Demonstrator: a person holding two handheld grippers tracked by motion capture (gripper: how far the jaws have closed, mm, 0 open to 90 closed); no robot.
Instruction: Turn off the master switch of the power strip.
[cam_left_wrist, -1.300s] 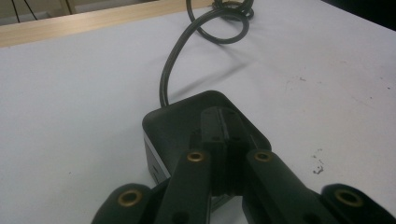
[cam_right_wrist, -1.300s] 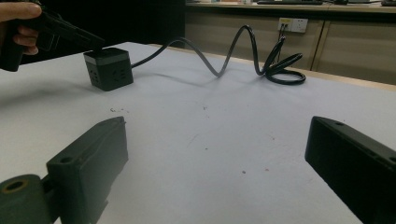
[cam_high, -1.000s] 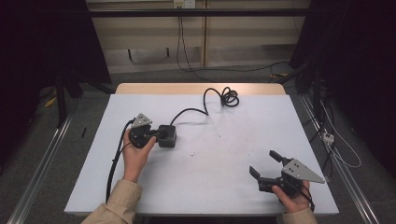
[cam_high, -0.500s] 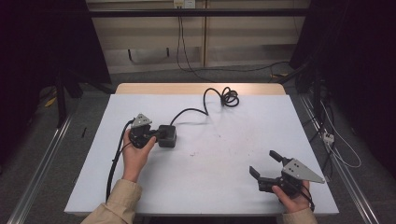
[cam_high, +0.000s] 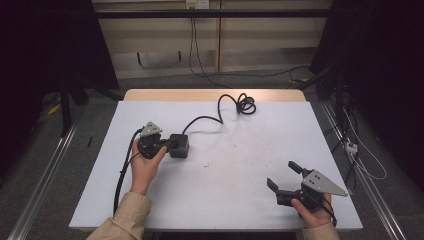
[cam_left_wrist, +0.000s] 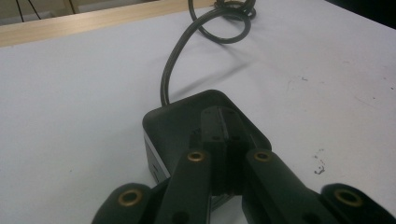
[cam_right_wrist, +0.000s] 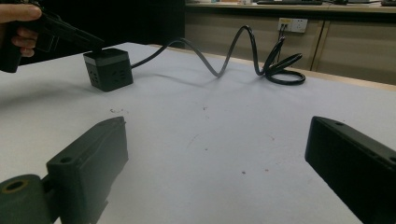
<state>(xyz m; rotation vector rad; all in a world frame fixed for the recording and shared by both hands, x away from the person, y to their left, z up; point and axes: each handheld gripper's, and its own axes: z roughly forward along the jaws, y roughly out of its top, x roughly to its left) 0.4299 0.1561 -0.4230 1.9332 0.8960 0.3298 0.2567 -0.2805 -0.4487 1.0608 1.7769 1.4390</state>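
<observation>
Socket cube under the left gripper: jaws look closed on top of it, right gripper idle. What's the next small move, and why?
Probably lift the left gripper slightly off the socket cube and open it. Its jaws are pressed together over the cube's top face, gripping nothing, so it cannot take the cube by its sides as it stands. The right gripper is open and far away near the table's front edge, and the cube's cable lies slack.

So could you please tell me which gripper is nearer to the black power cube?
Left. The left gripper rests shut on top of the power cube; the right gripper sits open, far across the table.
</observation>
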